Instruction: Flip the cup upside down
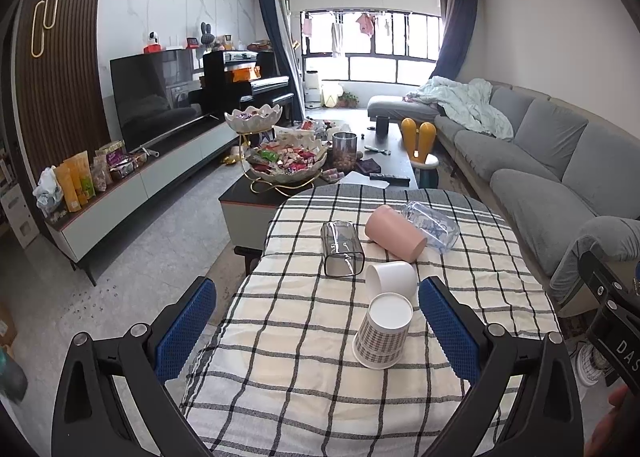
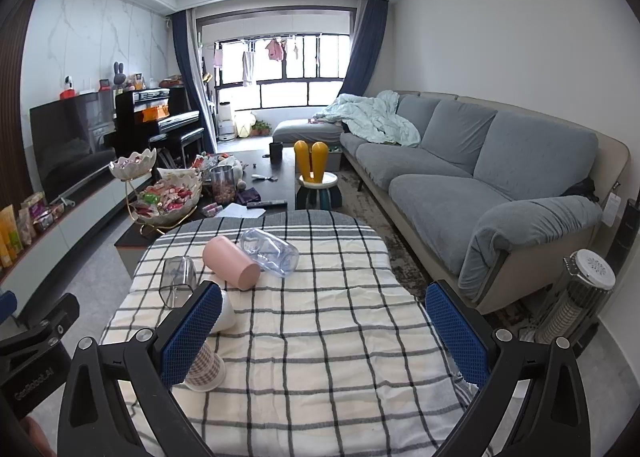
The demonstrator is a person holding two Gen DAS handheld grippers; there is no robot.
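A plaid paper cup (image 1: 383, 331) stands upside down on the checked tablecloth (image 1: 300, 377), between my left gripper's fingers and near the right one. My left gripper (image 1: 318, 315) is open and empty above the cloth. Beyond it, a white cup (image 1: 394, 277), a pink cup (image 1: 394, 233), a clear square cup (image 1: 342, 247) and a clear printed cup (image 1: 434, 223) lie on their sides. My right gripper (image 2: 324, 315) is open and empty. Its left finger (image 2: 192, 333) hides part of the plaid cup (image 2: 206, 367) and the white cup (image 2: 226, 315). The pink cup (image 2: 230, 261) lies further back.
A dark coffee table (image 1: 384, 161) with snack bowls (image 1: 286, 165) and a jar stands beyond the table. A grey sofa (image 2: 480, 177) runs along the right. A TV unit (image 1: 160, 169) is on the left. A heater (image 2: 576, 297) stands on the floor at right.
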